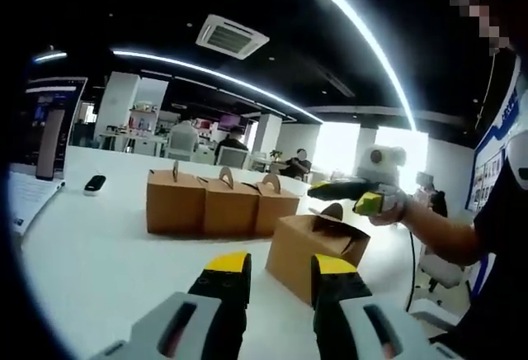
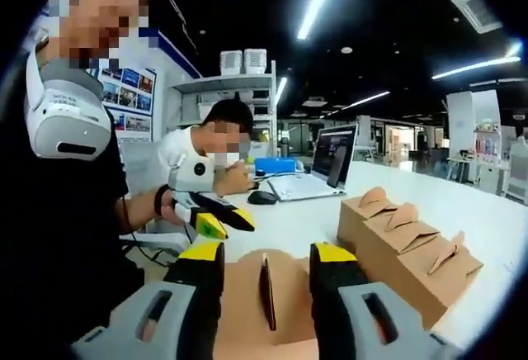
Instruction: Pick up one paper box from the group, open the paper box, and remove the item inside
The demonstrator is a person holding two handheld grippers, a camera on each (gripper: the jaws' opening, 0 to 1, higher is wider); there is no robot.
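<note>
Lone paper box directly below right gripper, handle between parted jaws, nothing gripped. Left gripper open, empty, short of it. Probably light, crushable cardboard (best pinched by the handle).

Boxes: four, three in a row, one apart
Laptops: one
Grippers: two
Phones: one

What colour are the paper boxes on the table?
Plain brown paper boxes, clearest in the left gripper view.
</note>
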